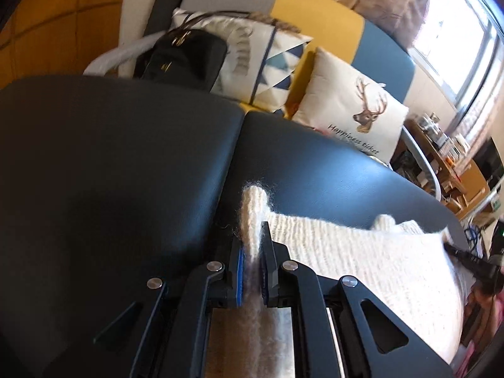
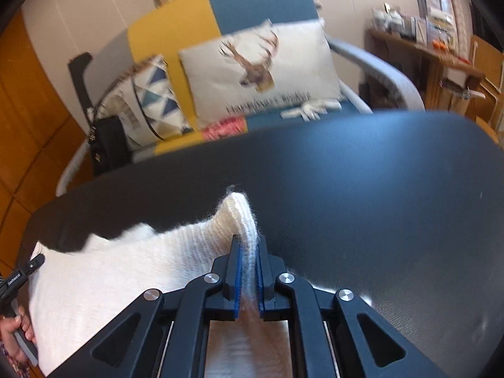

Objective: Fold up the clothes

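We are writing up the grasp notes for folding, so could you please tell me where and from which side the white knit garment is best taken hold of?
Probably at its two far corners, one per gripper, coming from the near side over the cloth. The white knit garment lies across the dark padded table, and those corners are already pinched: the left gripper holds one, the right gripper the other, so the edge between them spans straight.

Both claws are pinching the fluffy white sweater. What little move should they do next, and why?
Probably carry the pinched edge forward together and lay it flat on the dark table. The left gripper and the right gripper are each shut on a bunched corner of the sweater, and the stretch between them sags a little, with bare table ahead.
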{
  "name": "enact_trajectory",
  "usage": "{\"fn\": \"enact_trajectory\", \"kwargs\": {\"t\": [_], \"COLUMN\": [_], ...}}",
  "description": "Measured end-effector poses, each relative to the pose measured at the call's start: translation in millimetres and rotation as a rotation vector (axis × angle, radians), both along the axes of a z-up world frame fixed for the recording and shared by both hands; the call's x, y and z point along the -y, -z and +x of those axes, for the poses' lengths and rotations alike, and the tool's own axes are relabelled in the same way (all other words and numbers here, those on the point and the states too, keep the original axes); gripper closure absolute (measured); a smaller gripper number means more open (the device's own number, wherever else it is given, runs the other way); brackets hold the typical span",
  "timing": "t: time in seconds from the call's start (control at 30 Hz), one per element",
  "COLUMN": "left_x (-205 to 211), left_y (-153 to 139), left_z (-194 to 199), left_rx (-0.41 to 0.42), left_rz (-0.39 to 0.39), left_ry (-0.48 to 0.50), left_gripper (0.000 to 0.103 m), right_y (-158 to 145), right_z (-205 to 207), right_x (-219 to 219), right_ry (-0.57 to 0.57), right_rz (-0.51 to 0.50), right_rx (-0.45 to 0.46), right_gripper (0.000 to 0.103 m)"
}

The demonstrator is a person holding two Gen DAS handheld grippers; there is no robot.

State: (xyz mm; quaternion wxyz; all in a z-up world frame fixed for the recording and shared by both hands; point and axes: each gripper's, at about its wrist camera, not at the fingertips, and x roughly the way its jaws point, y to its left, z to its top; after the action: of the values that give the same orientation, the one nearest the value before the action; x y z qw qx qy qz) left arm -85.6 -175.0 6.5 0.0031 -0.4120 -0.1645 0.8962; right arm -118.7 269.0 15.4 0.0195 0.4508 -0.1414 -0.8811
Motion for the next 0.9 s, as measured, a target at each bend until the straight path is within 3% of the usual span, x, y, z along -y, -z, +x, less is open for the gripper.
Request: {"fn": "enact_trajectory", "kwargs": {"t": [0.07,0.1,0.3,0.37,0.5,0.63,0.77,0.83,0.9], "left_x": [4,5,21,30,31,-22,-95,-113,-114], "left_y": [5,6,4,-11,-55,-61,-33,-13,-1], "left_z": [0,0,3,15,53,55,43,36,37], "left_rx": [0.014,0.020,0.066,0.045,-0.117,-0.137,-0.075,-0.024,-0.028], "left_rz": [0.017,0.021,0.084,0.082,0.047,0.027,-0.126,-0.234,-0.263], "left_ry": [-0.022,-0.031,-0.088,-0.144,-0.254,-0.127,0.068,0.091,0.096], "left_gripper": [0.090,0.088,0.082,0.082,0.081,0.077,0.077,0.077,0.077], "right_y": [10,14,18,4,-45,-61,-45,-31,-17], "right_z": [3,4,8,18,57,76,71,65,60], "right_x": [-6,-9,-27,-35,-30,17,82,109,130], "right_ry": [0.036,0.053,0.051,0.077,0.096,-0.026,-0.206,-0.272,-0.324], "right_rz": [-0.017,-0.025,-0.142,-0.132,-0.027,0.008,0.128,0.220,0.299], "right_rx": [0.000,0.000,0.006,-0.019,-0.186,-0.227,-0.181,-0.151,-0.123], "right_gripper": [0.090,0.080,0.076,0.075,0.075,0.072,0.072,0.072,0.072]}}
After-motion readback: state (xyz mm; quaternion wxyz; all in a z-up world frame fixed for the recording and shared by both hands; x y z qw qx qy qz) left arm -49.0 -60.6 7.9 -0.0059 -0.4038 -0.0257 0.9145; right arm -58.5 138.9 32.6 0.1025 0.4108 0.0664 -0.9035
